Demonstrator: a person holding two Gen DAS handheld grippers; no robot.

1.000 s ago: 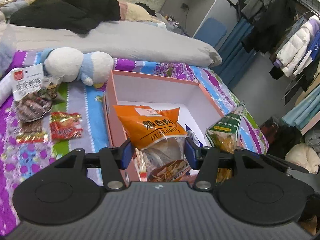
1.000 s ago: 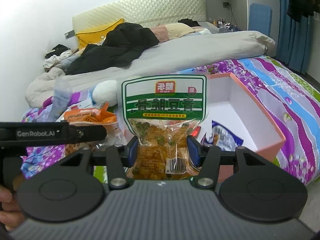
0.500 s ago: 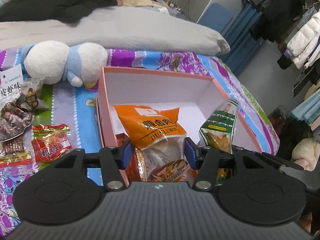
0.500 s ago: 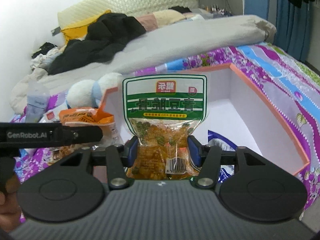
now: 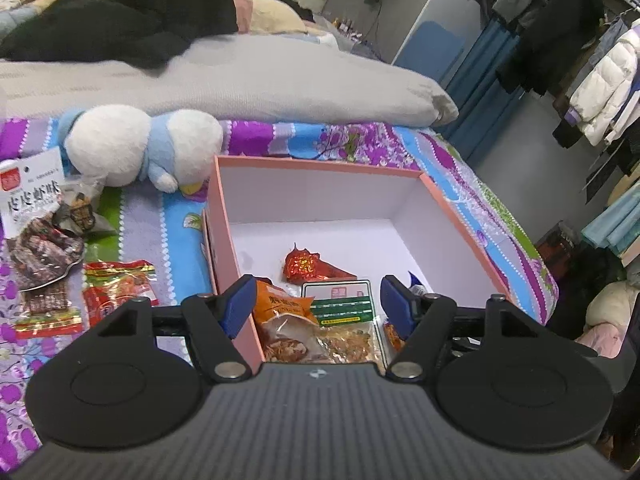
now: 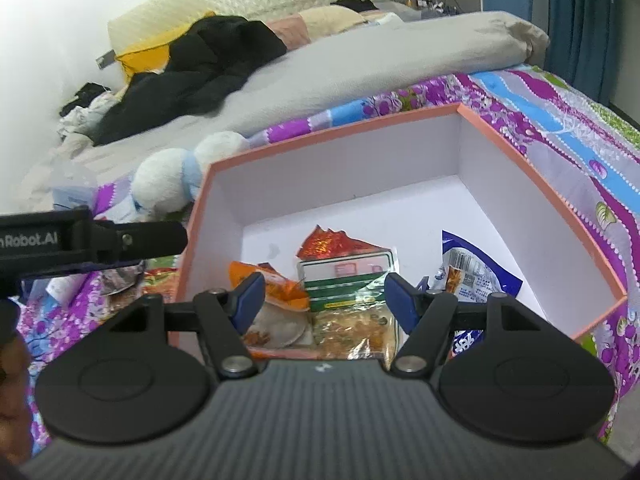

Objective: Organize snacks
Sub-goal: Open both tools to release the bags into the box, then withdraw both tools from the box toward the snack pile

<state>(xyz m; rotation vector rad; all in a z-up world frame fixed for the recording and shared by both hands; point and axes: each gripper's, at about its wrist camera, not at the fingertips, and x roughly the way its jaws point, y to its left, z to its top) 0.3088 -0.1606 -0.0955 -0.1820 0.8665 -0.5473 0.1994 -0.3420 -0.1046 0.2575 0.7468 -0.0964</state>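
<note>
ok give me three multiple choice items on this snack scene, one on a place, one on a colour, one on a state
1. Where does the green-labelled snack bag lie?
A. inside the box
B. on the bedspread
C. on the plush toy

2. What colour is the outside of the box?
A. blue
B. salmon pink
C. black

3. How do the right gripper's jaws stand?
A. clamped on the green-labelled bag
B. open, having just been opening, the bags lying below them
C. shut on nothing

Answers:
1 A: it rests on the white box floor beside the orange snack bag.
2 B: the rim and outer wall are salmon pink.
3 B: both blue pads stand clear of the bags.
</note>
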